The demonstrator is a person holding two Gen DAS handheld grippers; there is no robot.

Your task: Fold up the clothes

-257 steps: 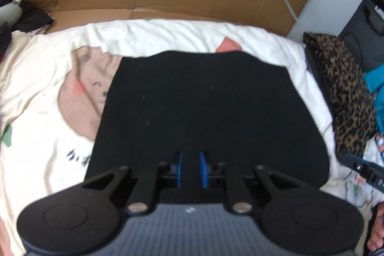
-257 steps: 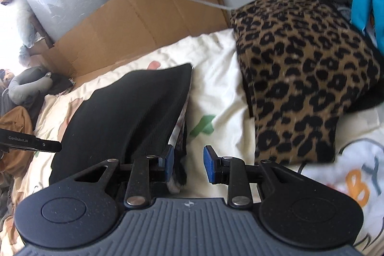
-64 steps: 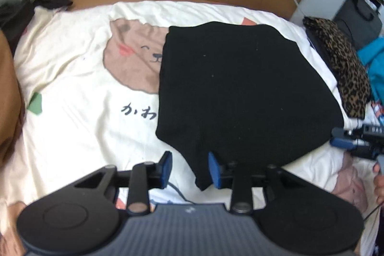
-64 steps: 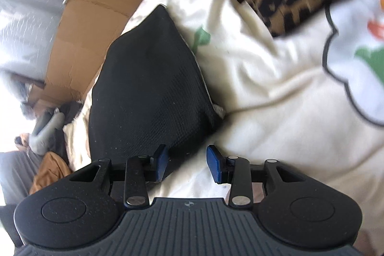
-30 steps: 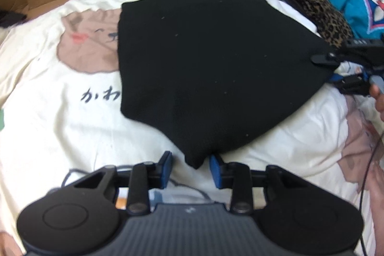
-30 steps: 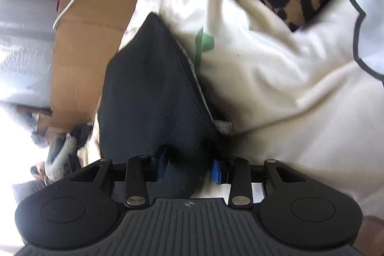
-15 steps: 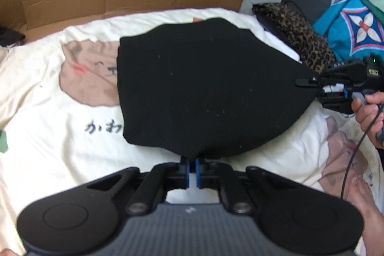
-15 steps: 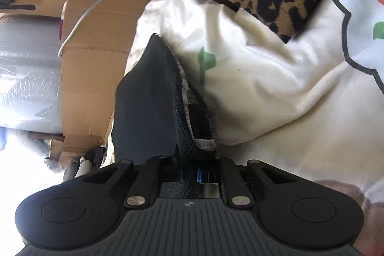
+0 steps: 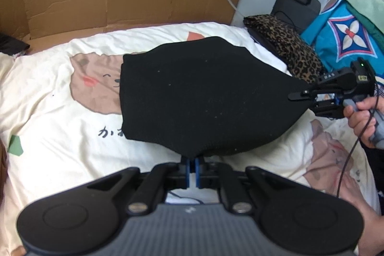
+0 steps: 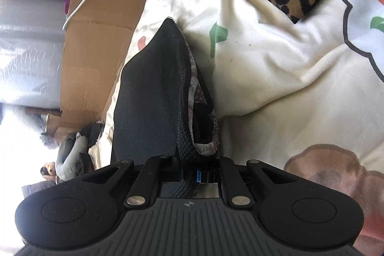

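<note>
Our left tool is pinched tight on the near corner of the black garment; our right tool is clamped on its right corner. The garment lies on the bed, its near edge raised between the two grips. We judge a fold is starting: next, carry both corners together toward the far edge, keeping them level.
</note>
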